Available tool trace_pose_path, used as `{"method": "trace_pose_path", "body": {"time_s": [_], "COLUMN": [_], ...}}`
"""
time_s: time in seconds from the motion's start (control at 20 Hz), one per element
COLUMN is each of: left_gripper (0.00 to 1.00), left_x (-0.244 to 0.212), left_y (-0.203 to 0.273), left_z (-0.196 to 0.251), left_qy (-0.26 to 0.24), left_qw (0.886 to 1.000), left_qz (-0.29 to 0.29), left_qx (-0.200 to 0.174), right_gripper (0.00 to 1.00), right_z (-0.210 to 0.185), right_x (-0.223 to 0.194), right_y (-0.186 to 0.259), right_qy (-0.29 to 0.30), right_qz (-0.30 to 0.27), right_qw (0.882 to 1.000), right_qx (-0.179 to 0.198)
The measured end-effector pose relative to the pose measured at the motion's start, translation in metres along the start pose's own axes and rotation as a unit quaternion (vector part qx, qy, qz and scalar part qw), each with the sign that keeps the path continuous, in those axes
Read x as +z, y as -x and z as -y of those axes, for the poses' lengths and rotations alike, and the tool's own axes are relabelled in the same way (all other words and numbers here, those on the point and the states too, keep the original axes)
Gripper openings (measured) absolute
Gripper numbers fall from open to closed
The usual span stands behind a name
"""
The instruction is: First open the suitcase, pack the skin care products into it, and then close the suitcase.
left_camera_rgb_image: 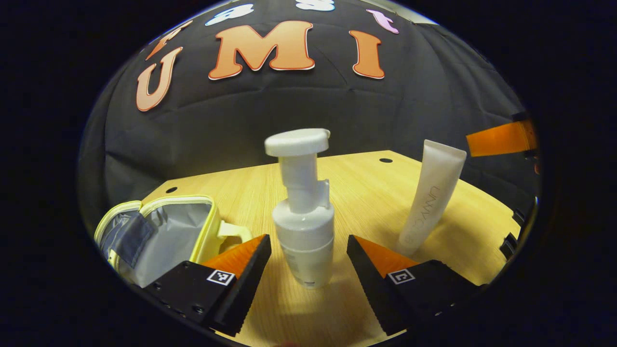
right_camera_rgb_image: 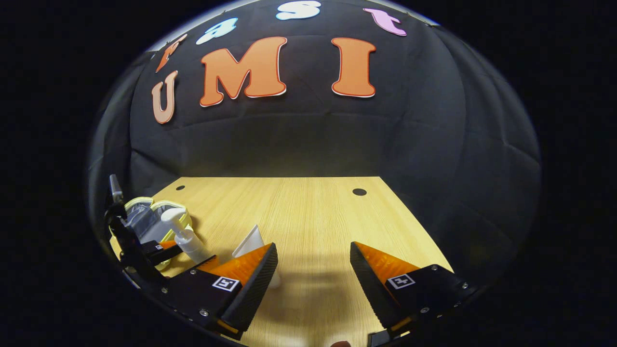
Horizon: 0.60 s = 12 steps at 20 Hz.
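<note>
Left gripper (left_camera_rgb_image: 308,270): jaws wide, flanking without touching a smooth white cylindrical pump bottle (left_camera_rgb_image: 303,226) upright on the wood-grain counter (left_camera_rgb_image: 366,193). Soft yellow-trimmed suitcase (left_camera_rgb_image: 159,231) lies open left; matte tube (left_camera_rgb_image: 431,197) stands right. Right gripper (right_camera_rgb_image: 313,279): jaws wide, bare counter ahead.

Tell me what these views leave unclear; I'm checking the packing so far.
- Left gripper view: the yellow pouch-style suitcase lies open, but its floor is cut off by the image edge and the left tongs.
- Right gripper view: the white tube is partly hidden behind the right tongs.
- Right gripper view: the pump bottle is too small for detail.
</note>
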<state>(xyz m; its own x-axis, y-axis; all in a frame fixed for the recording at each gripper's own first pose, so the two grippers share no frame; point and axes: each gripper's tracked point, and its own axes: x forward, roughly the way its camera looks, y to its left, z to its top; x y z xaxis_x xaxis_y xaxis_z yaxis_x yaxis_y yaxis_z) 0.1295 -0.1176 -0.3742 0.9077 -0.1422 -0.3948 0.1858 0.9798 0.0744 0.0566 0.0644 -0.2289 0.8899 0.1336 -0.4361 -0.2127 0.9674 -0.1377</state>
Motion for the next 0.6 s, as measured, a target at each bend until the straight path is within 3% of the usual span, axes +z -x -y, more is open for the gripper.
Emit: {"method": "trace_pose_path", "body": {"time_s": [0.05, 0.1, 0.2, 0.35, 0.6], "left_gripper": [1.00, 0.88, 0.63, 0.58, 0.58], "left_x": [-0.004, -0.005, -0.006, 0.004, 0.042], "left_y": [-0.004, -0.004, -0.007, 0.010, 0.066], "left_z": [-0.004, -0.010, -0.004, -0.001, -0.022], "left_qy": [-0.007, -0.016, 0.000, 0.036, 0.048], "left_qw": [1.000, 0.999, 1.000, 0.999, 0.998], "left_qz": [-0.004, -0.011, -0.008, -0.024, -0.033], "left_qx": [0.016, 0.026, 0.007, -0.018, -0.020], "right_gripper": [0.96, 0.96, 0.96, 0.96, 0.96], "right_z": [-0.002, -0.005, -0.013, -0.028, -0.055], "right_x": [-0.001, -0.002, -0.003, -0.013, -0.036], "right_y": [0.001, 0.004, 0.008, 0.011, 0.010], "right_qy": [-0.002, -0.004, -0.006, 0.009, 0.003], "right_qz": [0.001, 0.003, 0.009, 0.009, -0.013], "right_qw": [1.000, 1.000, 1.000, 1.000, 0.999], "right_qx": [0.002, 0.005, 0.011, 0.023, 0.045]}}
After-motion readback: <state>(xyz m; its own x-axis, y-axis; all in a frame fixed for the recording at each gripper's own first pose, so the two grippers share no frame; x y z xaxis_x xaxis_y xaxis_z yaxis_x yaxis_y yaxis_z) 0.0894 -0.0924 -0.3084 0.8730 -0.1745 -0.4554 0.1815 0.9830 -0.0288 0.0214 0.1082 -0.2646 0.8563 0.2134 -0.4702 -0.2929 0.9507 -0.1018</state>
